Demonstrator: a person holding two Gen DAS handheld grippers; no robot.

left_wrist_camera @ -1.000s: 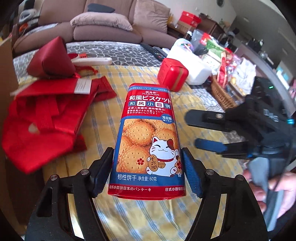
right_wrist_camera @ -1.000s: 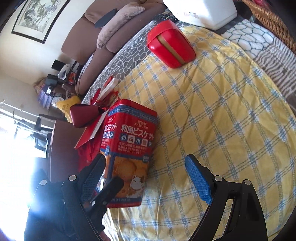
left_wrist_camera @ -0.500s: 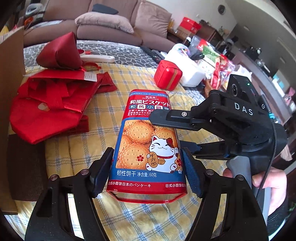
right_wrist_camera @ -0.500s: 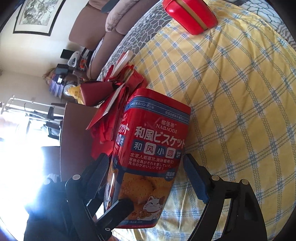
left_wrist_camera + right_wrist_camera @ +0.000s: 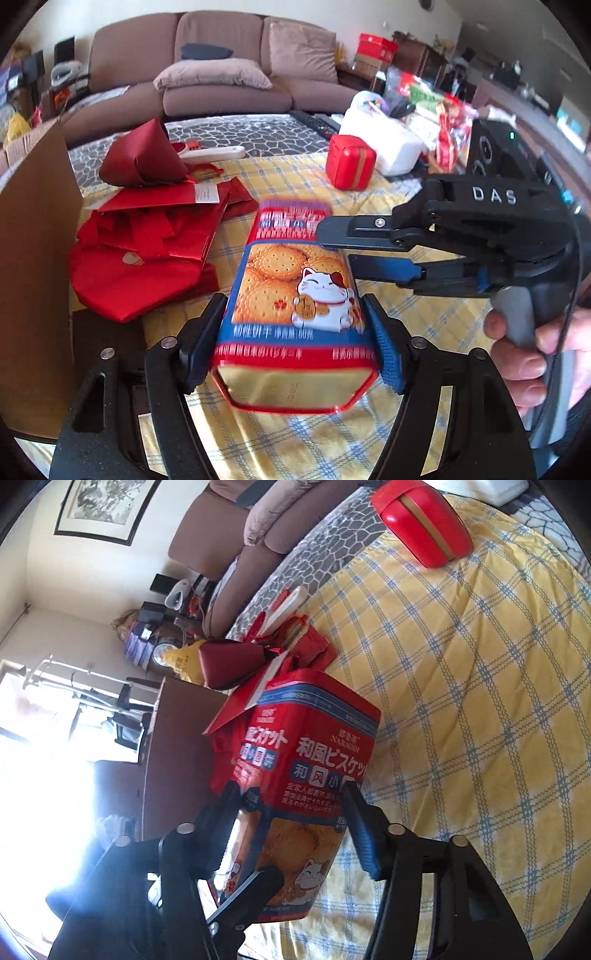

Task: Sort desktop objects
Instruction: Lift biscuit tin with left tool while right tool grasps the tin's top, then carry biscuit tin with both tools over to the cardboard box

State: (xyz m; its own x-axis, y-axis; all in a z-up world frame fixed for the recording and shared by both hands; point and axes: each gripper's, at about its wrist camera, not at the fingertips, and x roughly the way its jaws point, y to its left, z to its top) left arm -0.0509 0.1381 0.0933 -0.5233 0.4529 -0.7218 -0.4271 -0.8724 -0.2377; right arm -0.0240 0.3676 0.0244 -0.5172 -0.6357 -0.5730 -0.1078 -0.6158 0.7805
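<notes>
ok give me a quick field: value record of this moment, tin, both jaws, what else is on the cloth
held item: biscuit tin, lifted and tilted, gold base toward the left camera
left gripper: jaws clamped on the tin's lower sides
right gripper: jaws just closing around the tin's upper half, contact unclear
surface: yellow checked cloth
other items: small red box, red bags, white tool

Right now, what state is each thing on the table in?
Biscuit tin: lid on, tilted, lifted off the cloth.
Left hand-held gripper: clamped on the tin's base.
Right hand-held gripper: jaws just closing around the tin's upper part.
Small red box: closed.
Red bags: lying crumpled.
</notes>
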